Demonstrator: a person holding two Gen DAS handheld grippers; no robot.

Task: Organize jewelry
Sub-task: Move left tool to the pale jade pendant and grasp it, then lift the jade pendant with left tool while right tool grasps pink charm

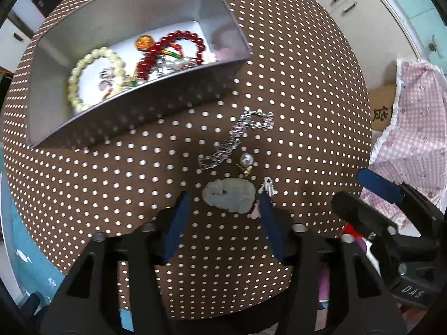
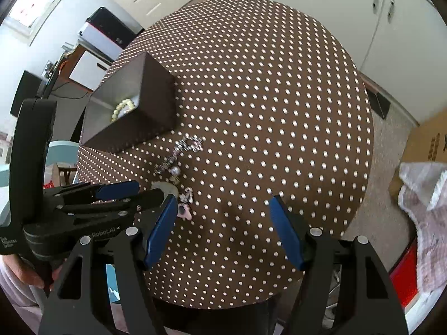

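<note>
Left gripper (image 1: 222, 205) spread wide, blue pads flanking pale green flat jade pendant (image 1: 228, 197) at lower centre of brown polka-dot worktop (image 1: 307, 89). Silver chain (image 1: 237, 136) lies above it. Grey rectangular box (image 1: 134, 64) upper left holds bead bracelets. Right gripper (image 2: 223, 212) parted, holding nothing.

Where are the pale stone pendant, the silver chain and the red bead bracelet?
pale stone pendant (image 1: 227, 196): left wrist view, middle of the stone.
silver chain (image 1: 237, 134): left wrist view, mid-length of the chain.
red bead bracelet (image 1: 167, 40): left wrist view, beads along its upper arc.
</note>
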